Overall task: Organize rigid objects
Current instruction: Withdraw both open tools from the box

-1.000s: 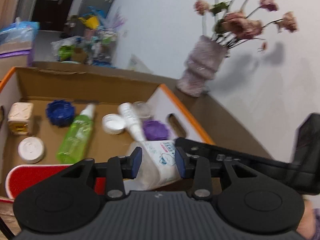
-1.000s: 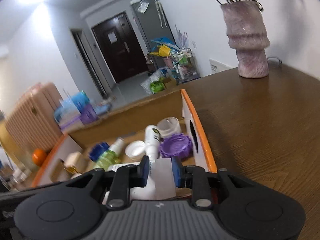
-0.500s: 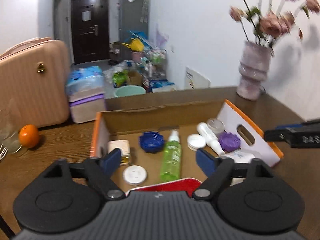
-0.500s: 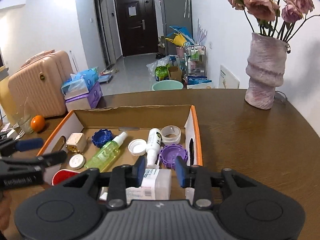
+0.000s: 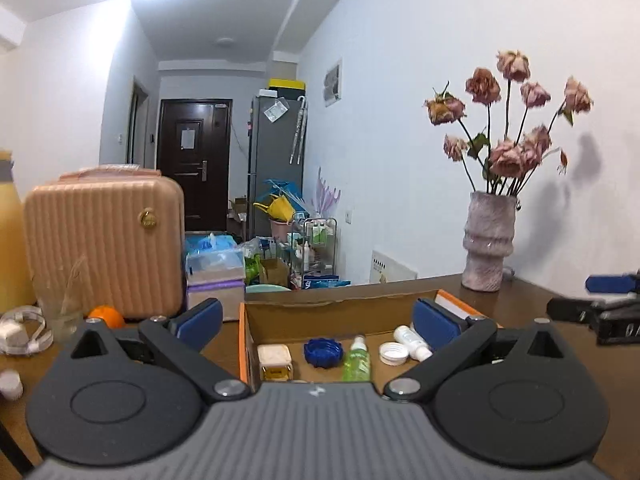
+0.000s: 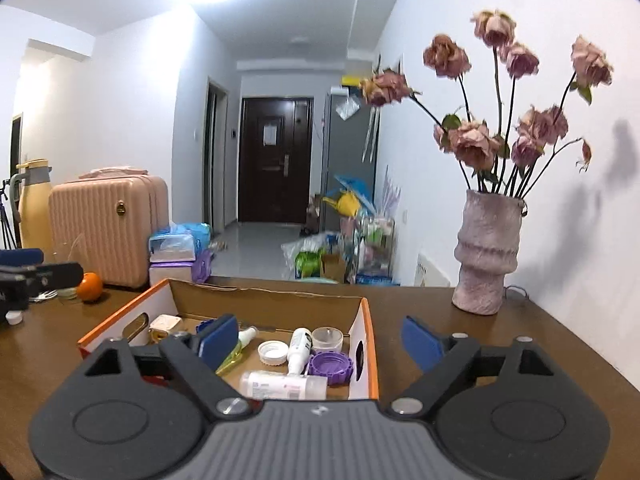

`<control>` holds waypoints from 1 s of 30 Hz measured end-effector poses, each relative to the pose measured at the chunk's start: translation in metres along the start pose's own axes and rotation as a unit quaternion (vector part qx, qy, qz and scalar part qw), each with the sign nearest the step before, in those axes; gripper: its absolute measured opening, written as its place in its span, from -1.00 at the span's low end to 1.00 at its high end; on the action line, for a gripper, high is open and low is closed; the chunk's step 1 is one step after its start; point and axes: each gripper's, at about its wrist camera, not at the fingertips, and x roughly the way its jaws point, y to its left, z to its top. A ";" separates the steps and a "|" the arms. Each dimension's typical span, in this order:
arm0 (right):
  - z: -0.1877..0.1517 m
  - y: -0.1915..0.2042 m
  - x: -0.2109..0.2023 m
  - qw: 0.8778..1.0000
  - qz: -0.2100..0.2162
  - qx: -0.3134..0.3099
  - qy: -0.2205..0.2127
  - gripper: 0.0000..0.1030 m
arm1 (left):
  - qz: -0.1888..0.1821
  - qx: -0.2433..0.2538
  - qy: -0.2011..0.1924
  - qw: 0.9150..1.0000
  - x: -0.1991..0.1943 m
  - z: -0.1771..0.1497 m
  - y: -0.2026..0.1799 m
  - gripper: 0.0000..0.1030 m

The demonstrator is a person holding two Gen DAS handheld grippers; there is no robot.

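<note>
Both pairs of blue-padded fingers (image 5: 198, 319) are spread wide and hold nothing. A second ago the left gripper (image 5: 318, 322) and the right gripper (image 6: 320, 338) were each closed around a white labelled bottle (image 6: 282, 385) low over the cardboard box (image 6: 264, 298); now both have let go and drawn back and up, so each camera looks level across the room.

That bottle lies on its side inside the box, at the near edge by the orange-trimmed right wall. Beside it, just farther into the box, sit a purple ridged cap (image 6: 331, 367), a small white bottle (image 6: 299, 350), a white lid (image 6: 272, 353) and a clear round cup (image 6: 327, 338). Toward the left wall of the box are a green spray bottle (image 5: 357, 360), a blue ridged cap (image 5: 322, 352) and a cream-coloured cube-shaped container (image 5: 274, 360).

Left of the box on the wooden table (image 6: 500, 344) are an orange (image 6: 89, 286) and a small white cap (image 5: 10, 384); right of it stands a vase of dried roses (image 6: 484, 256).

With the bottle released into the box and both grippers free and retreating, this placement looks finished. The small white cap left of the box appears to be the only loose rigid piece remaining, if it belongs to the job.
</note>
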 end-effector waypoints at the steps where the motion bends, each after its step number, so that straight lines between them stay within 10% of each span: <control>1: -0.004 0.001 -0.005 1.000 0.001 0.005 -0.008 0.73 | -0.002 -0.007 -0.007 1.000 -0.007 -0.004 0.000 1.00; 18: -0.047 0.028 -0.111 0.997 -0.022 0.015 -0.067 0.78 | -0.011 0.013 -0.069 0.997 -0.131 -0.033 -0.011 1.00; 30: -0.112 0.063 -0.246 0.999 -0.003 0.023 -0.037 0.98 | -0.012 0.038 -0.011 0.999 -0.272 -0.096 -0.018 1.00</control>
